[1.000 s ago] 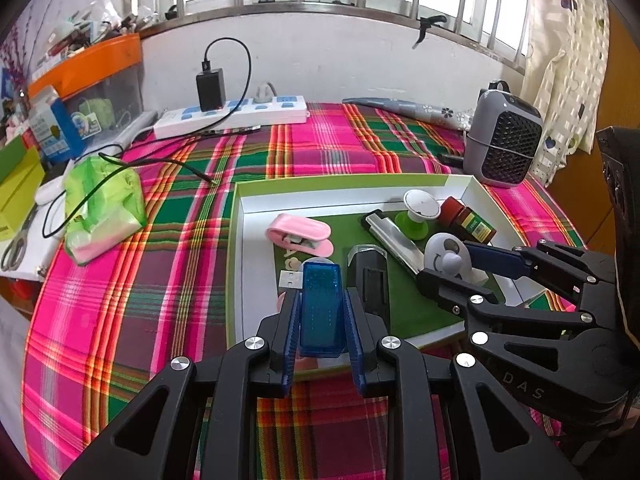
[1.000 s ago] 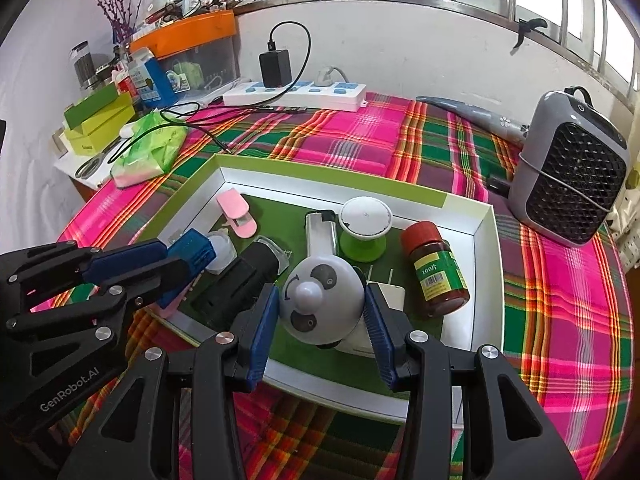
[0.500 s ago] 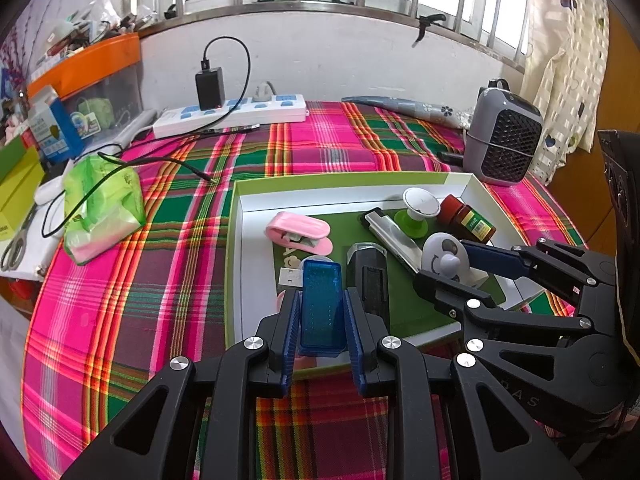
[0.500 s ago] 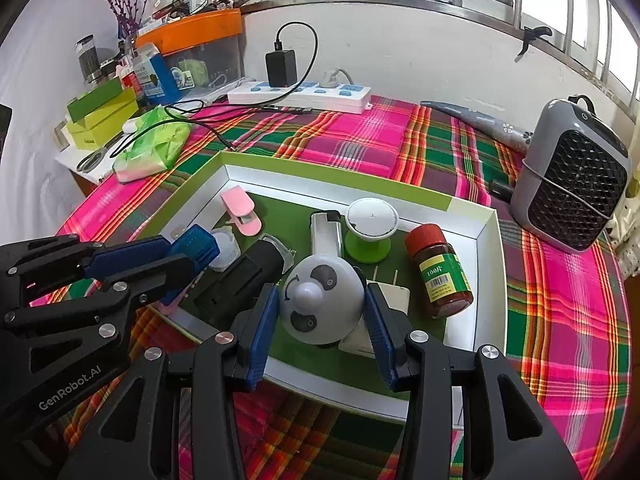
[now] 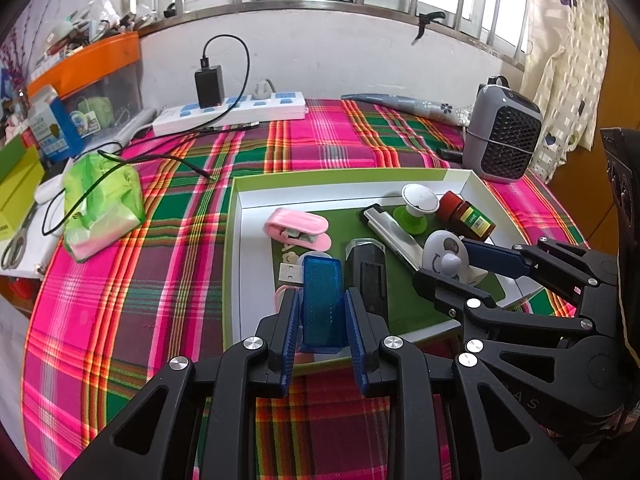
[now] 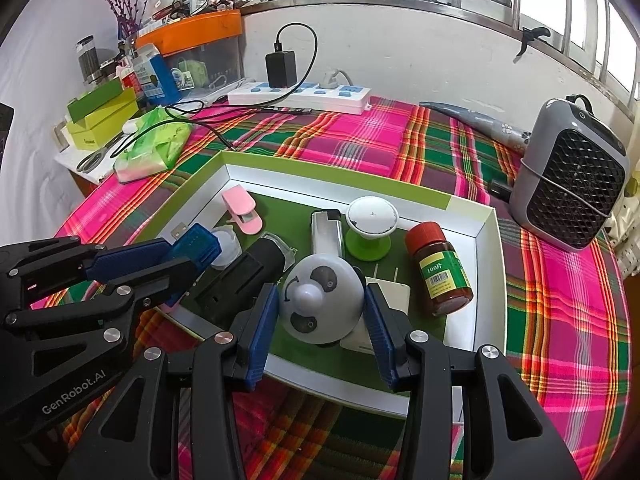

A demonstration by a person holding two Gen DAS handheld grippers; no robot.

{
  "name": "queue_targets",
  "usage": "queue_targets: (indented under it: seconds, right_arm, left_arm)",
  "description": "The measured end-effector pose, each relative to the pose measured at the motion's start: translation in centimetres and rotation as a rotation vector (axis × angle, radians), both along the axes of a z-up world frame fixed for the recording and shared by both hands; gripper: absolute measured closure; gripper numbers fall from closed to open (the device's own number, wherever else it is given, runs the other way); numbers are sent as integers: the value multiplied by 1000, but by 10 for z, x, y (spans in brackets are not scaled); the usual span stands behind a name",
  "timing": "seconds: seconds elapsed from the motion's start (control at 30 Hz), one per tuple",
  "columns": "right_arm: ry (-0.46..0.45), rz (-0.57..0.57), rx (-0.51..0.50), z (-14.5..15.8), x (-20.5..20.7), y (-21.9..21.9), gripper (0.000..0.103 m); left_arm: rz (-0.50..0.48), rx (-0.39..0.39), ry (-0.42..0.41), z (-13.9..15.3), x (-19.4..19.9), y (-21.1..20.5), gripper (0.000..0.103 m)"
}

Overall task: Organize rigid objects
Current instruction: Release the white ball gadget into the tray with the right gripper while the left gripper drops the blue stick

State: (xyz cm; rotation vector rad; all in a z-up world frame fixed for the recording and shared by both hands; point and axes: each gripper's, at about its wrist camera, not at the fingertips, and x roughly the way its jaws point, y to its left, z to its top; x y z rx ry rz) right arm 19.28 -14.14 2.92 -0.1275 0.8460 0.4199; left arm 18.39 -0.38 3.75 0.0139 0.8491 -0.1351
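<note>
My left gripper point(image 5: 322, 322) is shut on a translucent blue case point(image 5: 322, 300) and holds it over the near edge of the white-walled tray point(image 5: 234, 248). It also shows in the right wrist view point(image 6: 192, 256). My right gripper point(image 6: 320, 320) is shut on a round white panda-face object point(image 6: 320, 304) above the tray's front part point(image 6: 486, 280). In the tray lie a pink stapler point(image 5: 298, 230), a black device point(image 5: 366, 272), a silver lighter point(image 6: 326, 232), a white knob on a green base point(image 6: 370, 224) and a red-capped bottle point(image 6: 438, 272).
A grey heater point(image 6: 572, 188) stands to the tray's right. A white power strip point(image 5: 232, 110) with a black charger lies at the back. A green bag point(image 5: 100, 204), boxes and scissors point(image 5: 16, 244) crowd the left edge. The table carries a plaid cloth point(image 5: 120, 300).
Both grippers have drawn slightly back toward the near side with their objects still held. Nothing in the tray has moved.
</note>
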Motion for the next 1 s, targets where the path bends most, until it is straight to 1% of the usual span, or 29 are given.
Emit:
queue_targets:
  seconds: [0.07, 0.17, 0.67, 0.8, 1.0]
  right_arm:
    - [0, 0, -1, 0, -1, 0, 58]
    - [0, -1, 1, 0, 0, 0, 58]
    - [-1, -11, 8, 2, -7, -1, 57]
    - [-11, -13, 26, 7, -16, -3, 57]
    - [-33, -46, 52, 19, -36, -11, 57]
  left_arm:
    - [-2, -2, -1, 0, -1, 0, 80]
    - [-1, -5, -5, 0, -3, 0, 76]
    - [4, -2, -9, 3, -11, 1, 76]
    - [1, 0, -21, 8, -20, -2, 76]
    - [9, -2, -32, 15, -39, -4, 76]
